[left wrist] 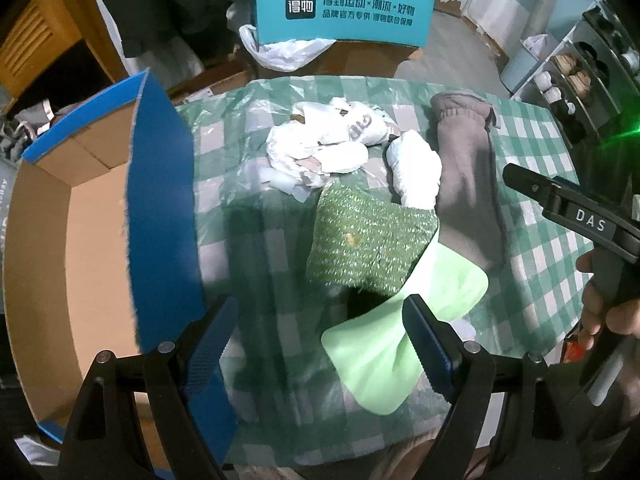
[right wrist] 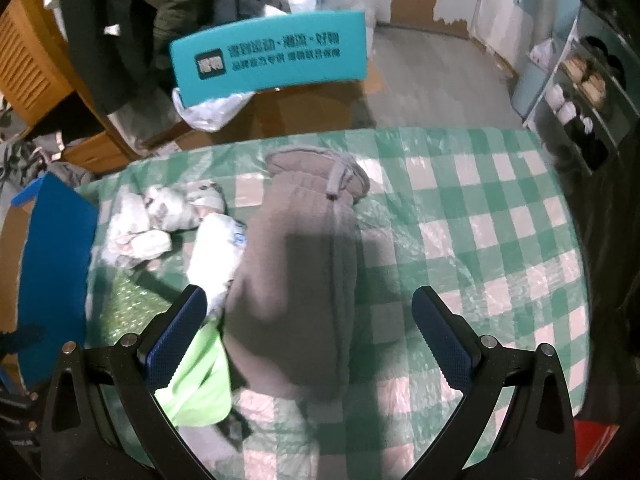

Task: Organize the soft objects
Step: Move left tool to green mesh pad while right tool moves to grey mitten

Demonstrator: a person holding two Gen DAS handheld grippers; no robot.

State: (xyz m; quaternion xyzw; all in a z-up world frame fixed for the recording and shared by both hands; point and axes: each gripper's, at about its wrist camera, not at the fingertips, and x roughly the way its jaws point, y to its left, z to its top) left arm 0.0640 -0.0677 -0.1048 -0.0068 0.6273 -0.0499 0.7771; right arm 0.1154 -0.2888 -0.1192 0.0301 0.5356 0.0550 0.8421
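The soft things lie in a loose cluster on the green-checked tablecloth (left wrist: 532, 216), and the open cardboard box (left wrist: 92, 240) with blue flaps stands at the table's left edge, so anything picked up has to travel leftward to be put away — as far as I can judge the aim. The left gripper (left wrist: 316, 340) hangs over the near edge with its jaws wide apart and nothing between them; the pale green cloth (left wrist: 384, 352) lies directly ahead, touching or just under the inner face of its right finger, with the dark green mesh piece (left wrist: 368, 240) overlapping the cloth's far end. The right gripper (right wrist: 310, 336) is also spread open and empty, and the grey fleece garment (right wrist: 300, 272) lies straight ahead between its fingers, its long axis running near to far, cuffed end at the far side. So the left gripper is nearer the green pieces and the box, the right gripper nearer the grey garment. Counted: one grey garment, one pale green cloth, one green mesh piece, one white padded roll (left wrist: 416, 172) just left of the grey garment, and a crumpled white bundle (left wrist: 332, 140) further left — how many separate items that bundle holds I cannot tell. One box stands beside the table; a second box with a teal printed flap (left wrist: 344, 12) sits beyond the far edge.
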